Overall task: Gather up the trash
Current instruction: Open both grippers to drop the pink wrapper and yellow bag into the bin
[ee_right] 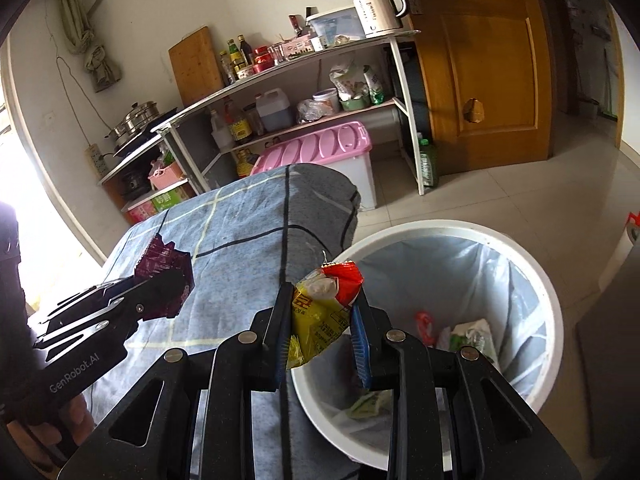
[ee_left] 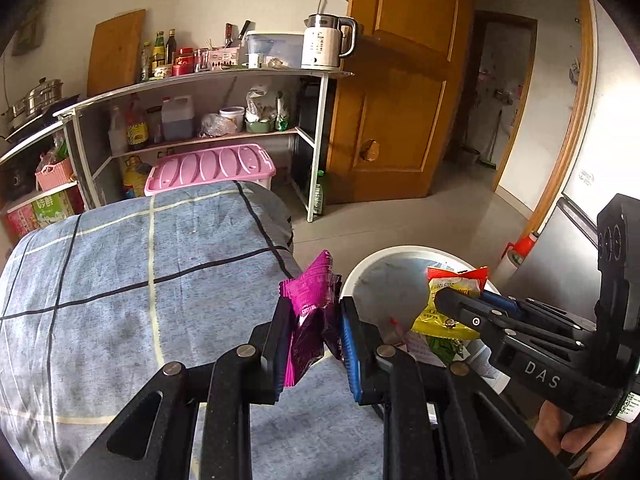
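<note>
**Two wrappers heading for the bin**

Black linkage arms are filling the bottom of both views, and between them each hand-held gripper is pinching a piece of trash. At lower centre of the left wrist view, the left hand-held gripper point(ee_left: 314, 330) is squeezing a purple wrapper point(ee_left: 310, 300) with its pads nearly closed; the wrapper is hanging over the edge of the checked blanket point(ee_left: 132, 264). At lower centre of the right wrist view, the right hand-held gripper point(ee_right: 322, 320) is clamping a yellow and red snack bag point(ee_right: 320, 304) in a narrow grip, right at the near rim of the white bin point(ee_right: 536, 280).

Judging by this, the carrying step is under way. The bin, lined with a clear bag, is already holding some scraps at lower right. Next, each wrapper needs to be brought fully over the opening before the pads are parted, the purple one having farther to go.
</note>
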Available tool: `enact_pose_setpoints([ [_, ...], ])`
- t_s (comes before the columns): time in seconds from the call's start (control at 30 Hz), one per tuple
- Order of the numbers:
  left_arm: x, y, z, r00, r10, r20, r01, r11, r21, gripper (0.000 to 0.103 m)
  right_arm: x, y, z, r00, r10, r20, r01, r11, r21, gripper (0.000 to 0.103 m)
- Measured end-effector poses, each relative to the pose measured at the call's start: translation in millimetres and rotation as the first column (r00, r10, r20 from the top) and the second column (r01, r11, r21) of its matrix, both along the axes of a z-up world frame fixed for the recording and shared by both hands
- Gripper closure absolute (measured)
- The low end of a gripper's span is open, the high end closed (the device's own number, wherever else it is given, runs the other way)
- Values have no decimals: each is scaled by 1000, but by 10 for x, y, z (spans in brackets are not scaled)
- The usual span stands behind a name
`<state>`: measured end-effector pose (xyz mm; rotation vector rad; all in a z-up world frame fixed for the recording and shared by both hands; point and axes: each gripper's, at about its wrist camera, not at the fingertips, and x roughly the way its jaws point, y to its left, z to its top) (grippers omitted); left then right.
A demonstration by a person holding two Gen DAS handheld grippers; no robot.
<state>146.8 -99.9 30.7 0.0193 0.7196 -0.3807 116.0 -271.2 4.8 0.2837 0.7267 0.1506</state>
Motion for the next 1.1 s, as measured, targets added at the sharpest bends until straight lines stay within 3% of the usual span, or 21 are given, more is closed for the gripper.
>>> enact_pose_setpoints([
  [0.5, -24, -769, -357, 993, -93, -71, 95, 995, 23, 73, 84, -594, -372, 988, -91, -129, 75, 990, -123, 73],
  [0.57, -13, -811, -393, 993, -92, -80, 94, 995, 22, 63, 110, -607, -412, 986, -79, -146, 60, 990, -129, 73],
  [0.63, -22, -839, -422, 992, -93, -82, 95, 995, 19, 60, 116, -609, -434, 985, -82, -151, 60, 987, -146, 72],
  [0.67, -25, -856, -429, 992, -95, -81, 97, 995, 22, 58, 104, -609, -438, 985, -89, -147, 66, 986, -154, 70],
  [0.73, -29, -856, -441, 993, -88, -84, 91, 996, 25, 53, 80, -628, -433, 985, -100, -138, 79, 985, -153, 48],
  [0.77, -25, -853, -439, 992, -88, -87, 90, 996, 20, 53, 60, -624, -428, 985, -102, -136, 82, 986, -147, 44],
  [1.1, -199, -737, -330, 999, -36, -31, 37, 998, 42, 52, -274, -595, -248, 990, -127, -52, 121, 987, -105, 43],
])
